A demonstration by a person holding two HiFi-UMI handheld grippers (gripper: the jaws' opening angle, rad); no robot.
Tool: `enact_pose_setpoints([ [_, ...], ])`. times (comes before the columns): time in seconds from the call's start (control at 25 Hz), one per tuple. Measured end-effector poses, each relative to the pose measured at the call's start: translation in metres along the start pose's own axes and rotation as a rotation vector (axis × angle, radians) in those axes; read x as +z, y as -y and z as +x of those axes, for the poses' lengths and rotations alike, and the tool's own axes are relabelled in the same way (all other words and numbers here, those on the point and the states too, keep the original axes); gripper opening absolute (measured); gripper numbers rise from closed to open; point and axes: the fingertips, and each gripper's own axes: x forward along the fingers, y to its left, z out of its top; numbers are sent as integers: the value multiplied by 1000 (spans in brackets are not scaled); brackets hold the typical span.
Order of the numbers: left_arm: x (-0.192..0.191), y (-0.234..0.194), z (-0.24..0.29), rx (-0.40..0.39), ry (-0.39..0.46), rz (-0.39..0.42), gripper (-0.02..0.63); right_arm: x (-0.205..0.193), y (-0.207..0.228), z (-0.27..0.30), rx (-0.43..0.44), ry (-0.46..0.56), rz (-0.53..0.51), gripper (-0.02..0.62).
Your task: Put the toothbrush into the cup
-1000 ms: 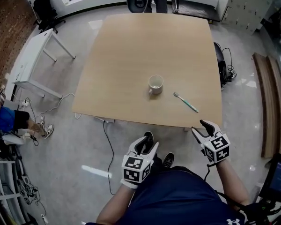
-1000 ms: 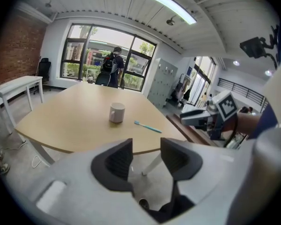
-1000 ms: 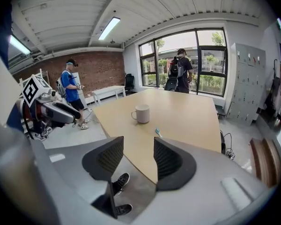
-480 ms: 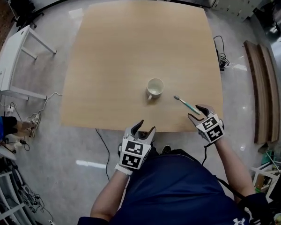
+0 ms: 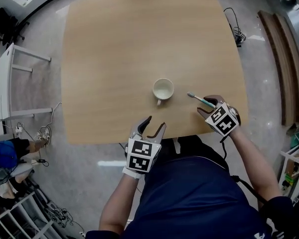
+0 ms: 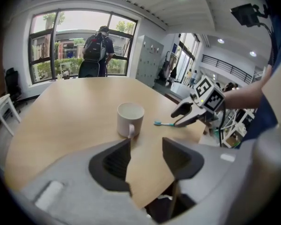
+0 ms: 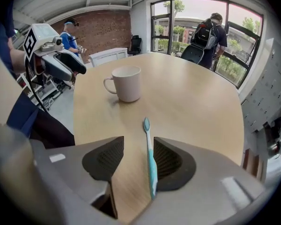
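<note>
A white cup (image 5: 163,89) stands upright near the front of the wooden table (image 5: 114,44), handle toward me. The teal and white toothbrush (image 5: 197,98) lies flat to its right. My right gripper (image 5: 208,106) is down over the toothbrush's handle end. In the right gripper view the toothbrush (image 7: 149,149) lies between the jaws, close to the right-hand one, while they are closing a little and stand apart from it. My left gripper (image 5: 156,122) hangs open over the table's front edge with nothing in it, the cup (image 6: 130,118) ahead of it.
A small white side table (image 5: 5,83) stands on the floor at the left, wooden planks (image 5: 284,59) lie at the right, and cables (image 5: 234,29) run by the table's right edge. A person with a backpack (image 6: 96,43) stands at the far window.
Both grippers have moved forward from below the table's front edge. The right one has come down over the toothbrush's handle; the left one has reached the table's front edge.
</note>
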Motion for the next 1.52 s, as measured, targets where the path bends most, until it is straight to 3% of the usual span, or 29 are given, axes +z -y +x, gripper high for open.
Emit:
enact_pose_setpoints([
  [0.16,8,-2,15,22,-35,-39,215,-7,7,12,31,-23,8,201],
  [0.36,5,-5,30,37,-71,-39,215,-17,15,21,71,-94,-57,176],
  [0.68,8,-4,41,32,-64,-64,215,-31,13,30,125,-170,-104,134],
  [1.16,5,-4,37,23,-62,-92,215,-36,7,33,125,-242,-158,51],
  [1.52,6,-4,29,10,-52,-114,213,-32,8,32,83,-233,-157,49],
])
